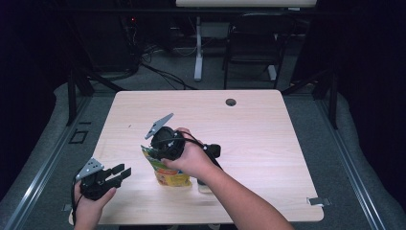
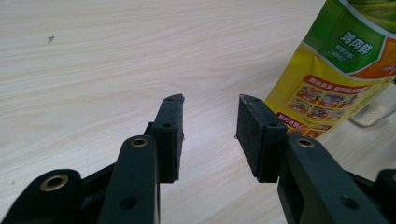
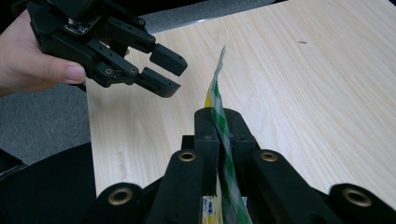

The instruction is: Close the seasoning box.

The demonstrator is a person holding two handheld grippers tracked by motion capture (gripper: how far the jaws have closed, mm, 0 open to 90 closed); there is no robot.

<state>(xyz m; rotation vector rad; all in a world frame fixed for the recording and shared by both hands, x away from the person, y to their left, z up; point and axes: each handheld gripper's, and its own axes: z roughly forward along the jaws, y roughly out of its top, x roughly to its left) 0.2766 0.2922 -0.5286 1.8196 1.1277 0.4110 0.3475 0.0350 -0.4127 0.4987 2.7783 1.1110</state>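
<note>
The step in hand is judged to be the securing of the yellow-and-green printed foil pouch [image 1: 168, 171] by its top edge. The right tool [image 3: 218, 122] has its jaws closed on the pouch's green checked top seam, the thin edge pinched flat between the two pads. No earlier state is described here; the grip appears firm, with the seam emerging above the pads.

The left tool [image 1: 120, 172] hovers near the left front of the pale wooden tabletop [image 1: 268, 139], jaws roughly half open with nothing between them. In the left gripper view its two black pads [image 2: 171, 135] stand apart over bare wood.

Position of the pouch: it stands upright near the centre front of the tabletop, directly beneath the right tool, which grips it from above. It lies to the right of the left tool and slightly farther from the table's near edge, near but not touching. A small clear object [image 2: 373, 114] sits just behind the pouch's base; its identity cannot be determined.

The next move probably calls for the left tool to advance rightward and close on another part of the pouch, likely the top seam, with the right tool holding it steady.
</note>
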